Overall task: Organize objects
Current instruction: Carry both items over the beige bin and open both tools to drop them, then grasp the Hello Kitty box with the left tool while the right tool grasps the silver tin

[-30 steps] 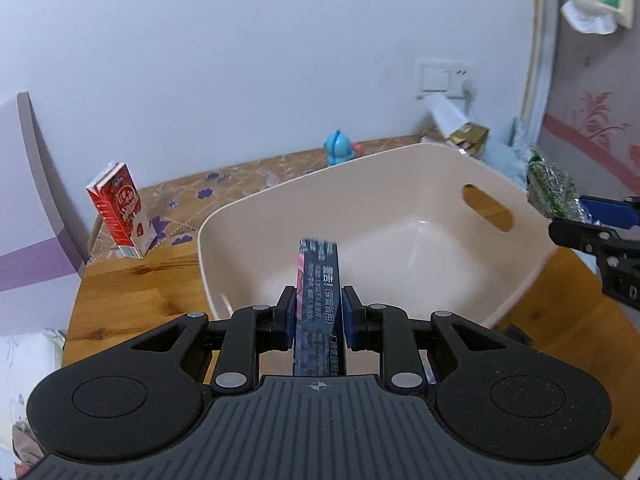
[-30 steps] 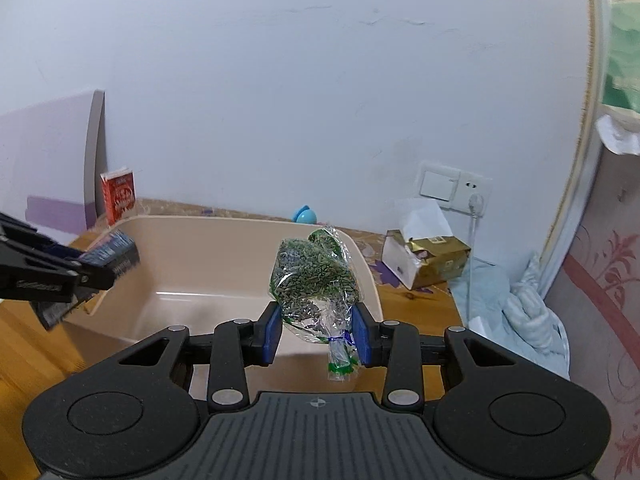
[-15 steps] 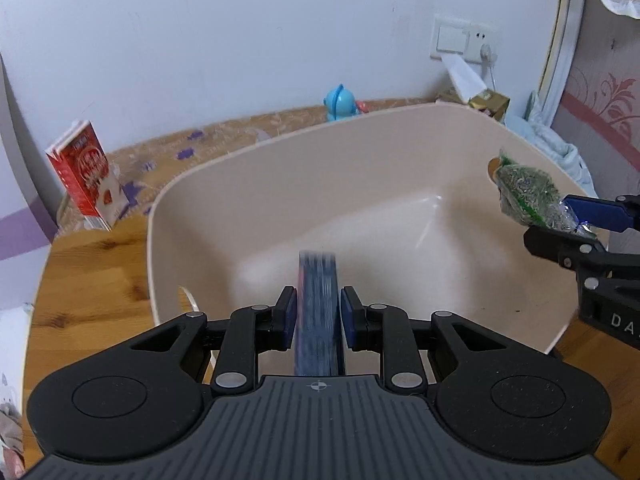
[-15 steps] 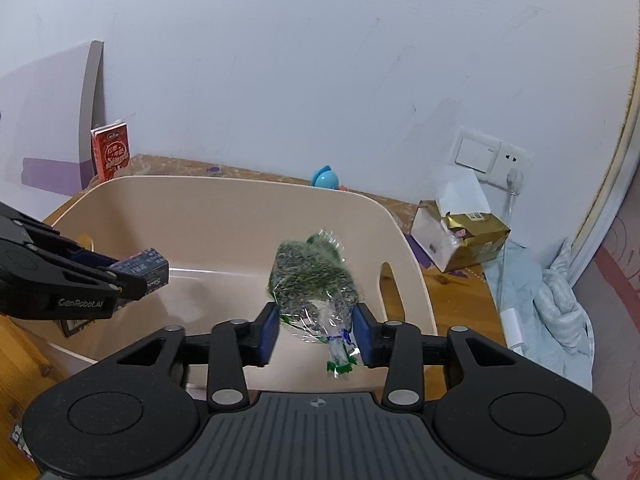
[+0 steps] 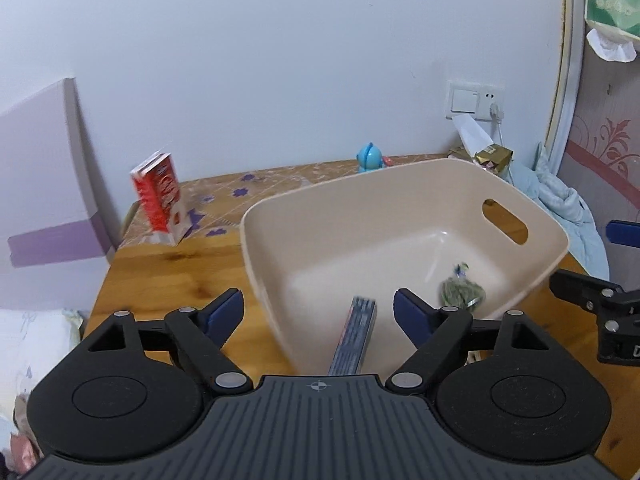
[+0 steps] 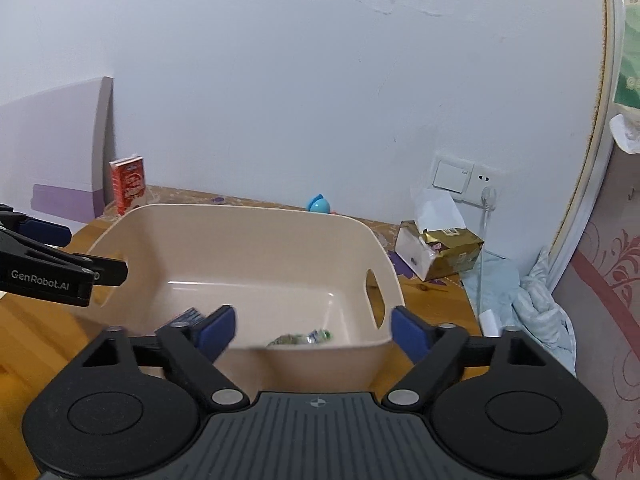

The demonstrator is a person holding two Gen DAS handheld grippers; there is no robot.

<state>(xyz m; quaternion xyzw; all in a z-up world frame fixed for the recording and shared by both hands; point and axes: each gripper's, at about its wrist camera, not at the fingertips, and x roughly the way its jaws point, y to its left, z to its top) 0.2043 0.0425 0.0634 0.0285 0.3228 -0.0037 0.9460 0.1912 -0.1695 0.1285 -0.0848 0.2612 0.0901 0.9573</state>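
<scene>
The left gripper (image 5: pixel 318 310) is spread wide, its blue pads clear of the dark blue box (image 5: pixel 356 334), which sits between them, blurred, with its far end over the near wall of the beige tub (image 5: pixel 400 200); whether it rests on the tub floor cannot be told. The right gripper (image 6: pixel 312 330) is spread just as wide and holds nothing. Ahead of it and lower, the clear bag of green herbs (image 5: pixel 460 292) lies on the tub floor near the right wall, under the handle slot; from the right wrist only its top shows over the near rim. The tub stands on the wooden table (image 5: pixel 168 276). A red carton (image 5: pixel 160 198) stands upright near the wall, well apart from the tub.
</scene>
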